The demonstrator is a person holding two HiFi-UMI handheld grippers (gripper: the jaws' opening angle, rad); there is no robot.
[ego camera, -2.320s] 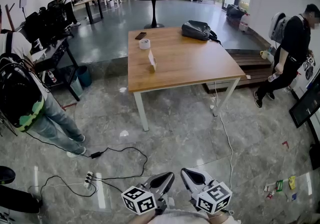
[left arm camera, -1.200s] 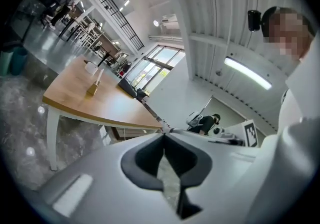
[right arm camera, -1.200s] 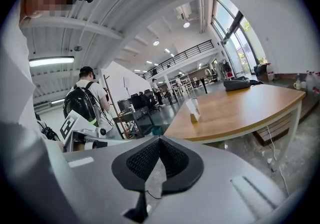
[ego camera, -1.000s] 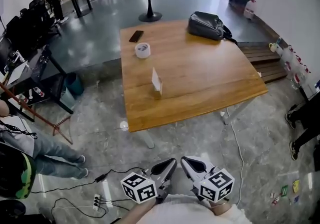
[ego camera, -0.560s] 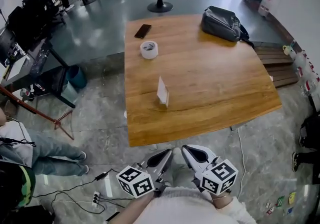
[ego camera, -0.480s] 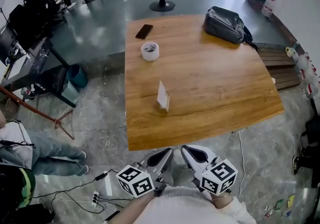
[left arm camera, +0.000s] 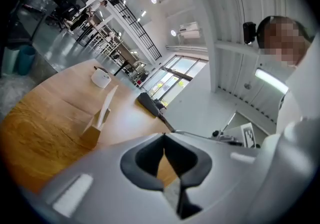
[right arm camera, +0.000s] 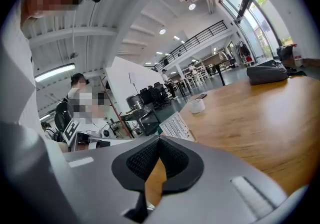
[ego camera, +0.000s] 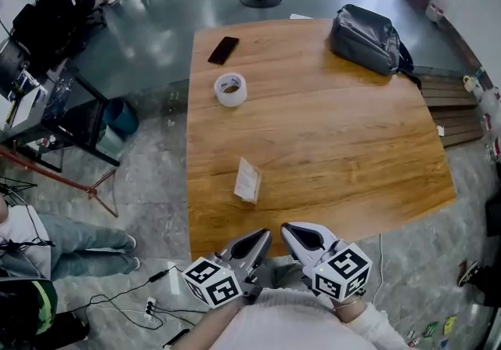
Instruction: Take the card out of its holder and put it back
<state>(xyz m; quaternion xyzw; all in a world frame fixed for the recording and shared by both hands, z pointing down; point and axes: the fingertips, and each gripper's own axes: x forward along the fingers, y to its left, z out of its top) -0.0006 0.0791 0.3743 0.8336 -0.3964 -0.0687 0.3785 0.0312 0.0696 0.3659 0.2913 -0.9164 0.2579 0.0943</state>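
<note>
Head view: card [ego camera: 246,178] in holder [ego camera: 255,193], lower centre.
Fingers: left gripper [ego camera: 257,240], right gripper [ego camera: 297,236] closed, empty.
Advice: open first, then pinch card's top edge.

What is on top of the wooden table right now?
On the table: a white card standing in its wooden holder near the front edge, a tape roll, a dark phone and a grey bag. Anything under the bag is hidden.

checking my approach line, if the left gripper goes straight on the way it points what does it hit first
The left gripper would probably meet the wooden table first, passing right of the card holder; depth is unclear.
</note>
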